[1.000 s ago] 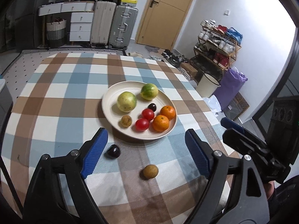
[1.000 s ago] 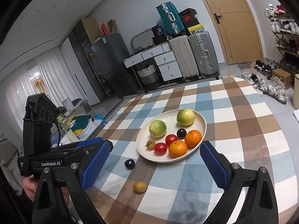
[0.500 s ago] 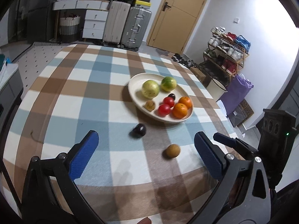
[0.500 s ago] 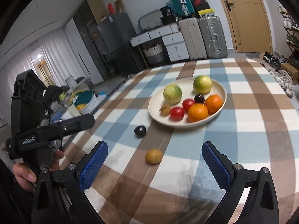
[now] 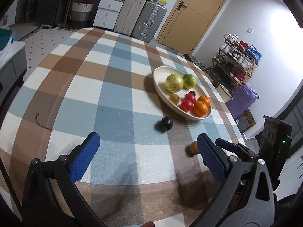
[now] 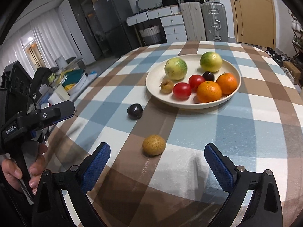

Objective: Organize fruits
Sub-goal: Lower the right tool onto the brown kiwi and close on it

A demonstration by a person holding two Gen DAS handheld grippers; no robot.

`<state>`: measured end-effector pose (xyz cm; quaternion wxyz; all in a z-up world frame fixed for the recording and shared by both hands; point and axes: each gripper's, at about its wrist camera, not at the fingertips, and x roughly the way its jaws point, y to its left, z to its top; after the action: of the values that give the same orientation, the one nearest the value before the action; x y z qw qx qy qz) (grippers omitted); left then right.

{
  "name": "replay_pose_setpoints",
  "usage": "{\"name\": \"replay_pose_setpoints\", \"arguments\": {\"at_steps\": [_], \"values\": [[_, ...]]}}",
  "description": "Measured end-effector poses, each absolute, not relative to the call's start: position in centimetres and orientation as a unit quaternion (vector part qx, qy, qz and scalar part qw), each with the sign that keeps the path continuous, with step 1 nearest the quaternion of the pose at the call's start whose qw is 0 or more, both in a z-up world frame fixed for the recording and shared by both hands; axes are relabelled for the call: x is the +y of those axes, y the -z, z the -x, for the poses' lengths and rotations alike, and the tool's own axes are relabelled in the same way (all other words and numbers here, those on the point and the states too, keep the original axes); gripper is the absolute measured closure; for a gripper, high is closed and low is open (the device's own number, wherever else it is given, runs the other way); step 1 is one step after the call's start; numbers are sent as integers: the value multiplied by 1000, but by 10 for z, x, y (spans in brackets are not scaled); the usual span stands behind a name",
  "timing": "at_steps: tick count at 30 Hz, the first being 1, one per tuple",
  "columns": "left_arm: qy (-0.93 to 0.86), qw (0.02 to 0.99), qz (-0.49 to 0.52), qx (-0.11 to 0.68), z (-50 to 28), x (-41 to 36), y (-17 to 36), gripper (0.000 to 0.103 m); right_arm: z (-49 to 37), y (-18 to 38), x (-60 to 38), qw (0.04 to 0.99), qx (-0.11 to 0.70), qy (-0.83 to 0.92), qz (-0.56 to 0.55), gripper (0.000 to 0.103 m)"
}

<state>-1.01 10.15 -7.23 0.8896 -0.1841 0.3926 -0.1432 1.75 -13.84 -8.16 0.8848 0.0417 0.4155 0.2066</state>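
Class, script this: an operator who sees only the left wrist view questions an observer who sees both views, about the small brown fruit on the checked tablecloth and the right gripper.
Operator: The small brown fruit is half hidden for me. Is it whole?
Observer: Yes. The right wrist view shows it round, speckled and whole, lying alone on the checked tablecloth.
Operator: Is the right gripper open?
Observer: Yes, its blue fingers stand wide apart and grip nothing.
Operator: Is it lined up with the fruit?
Observer: In that view the fruit shows about midway between the fingertips, and neither touches it.
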Motion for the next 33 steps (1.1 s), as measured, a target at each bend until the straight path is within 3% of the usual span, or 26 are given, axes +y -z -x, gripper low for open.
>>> {"name": "replay_pose_setpoints", "arguments": {"at_steps": [2, 6, 10, 13, 16, 18, 20, 22, 33], "values": [[141, 887, 189, 396, 6, 105, 78, 1, -20, 84, -135, 884, 418, -207, -40, 3], [141, 882, 200, 403, -1, 111, 87, 1, -25, 87, -131, 877, 429, -213, -47, 19], [143, 879, 204, 407, -6, 114, 93, 1, -28, 89, -124, 876, 434, -209, -32, 21], [142, 877, 208, 410, -10, 116, 98, 1, -30, 90, -118, 875, 438, -207, -19, 28], [141, 874, 212, 413, -12, 119, 101, 1, -32, 92, -114, 871, 445, -209, -10, 39], [140, 872, 215, 417, -14, 120, 104, 1, -34, 93, -113, 869, 449, -209, -8, 55], [141, 870, 216, 420, -17, 120, 106, 1, -35, 95, -116, 867, 453, -208, -12, 61], [142, 869, 215, 422, -18, 119, 106, 1, -36, 96, -117, 866, 453, -211, -14, 72], [151, 865, 205, 432, -26, 107, 107, 1, -39, 84, -126, 871, 432, -231, -42, 74]]}}
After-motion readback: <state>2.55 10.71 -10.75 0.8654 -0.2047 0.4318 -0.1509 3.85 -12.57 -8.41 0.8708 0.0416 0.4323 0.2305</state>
